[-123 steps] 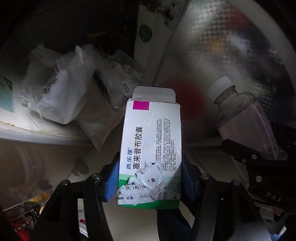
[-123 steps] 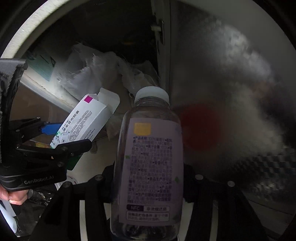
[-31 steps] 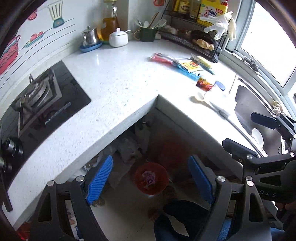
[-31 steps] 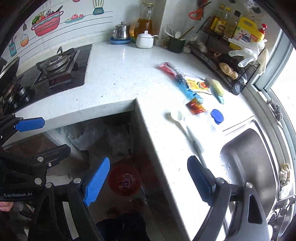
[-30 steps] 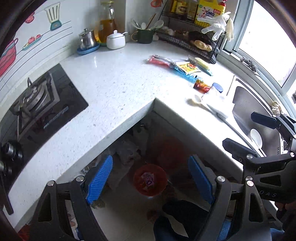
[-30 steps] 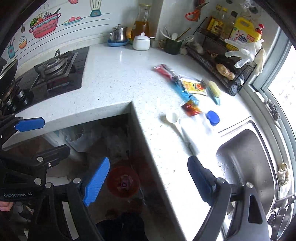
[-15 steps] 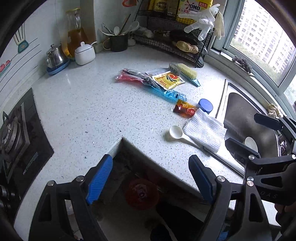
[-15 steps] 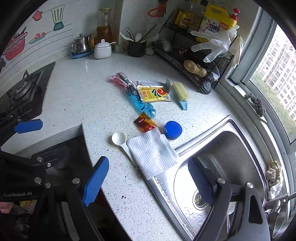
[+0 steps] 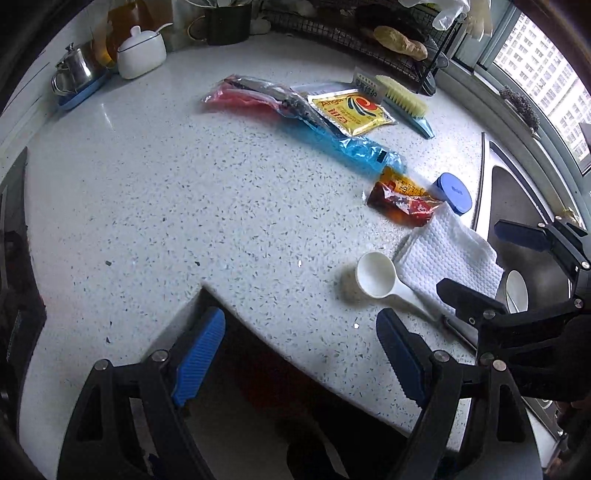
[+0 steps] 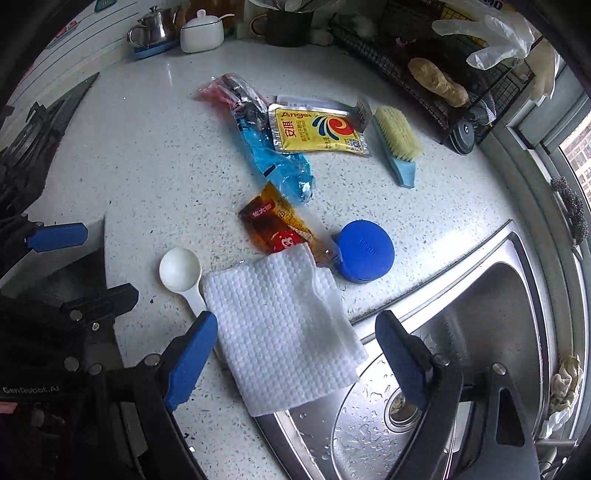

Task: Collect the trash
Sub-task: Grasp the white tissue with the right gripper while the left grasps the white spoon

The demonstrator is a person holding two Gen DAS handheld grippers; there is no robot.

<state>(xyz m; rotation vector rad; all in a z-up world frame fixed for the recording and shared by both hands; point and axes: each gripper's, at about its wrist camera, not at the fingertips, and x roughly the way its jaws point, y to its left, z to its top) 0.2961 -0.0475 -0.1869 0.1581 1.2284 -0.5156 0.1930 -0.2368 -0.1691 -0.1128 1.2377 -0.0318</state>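
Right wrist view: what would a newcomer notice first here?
A white cloth hangs over the sink edge, between the open right gripper fingers. Beyond it lies a line of litter on the countertop: a yellow sachet, a blue wrapper and a brown sauce packet.

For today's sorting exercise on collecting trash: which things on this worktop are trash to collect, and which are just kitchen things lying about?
Trash:
yellow packet
blue wrapper
red wrapper
brown sachet
paper towel

Lying about:
brush
scoop
blue lid
sugar pot
kettle
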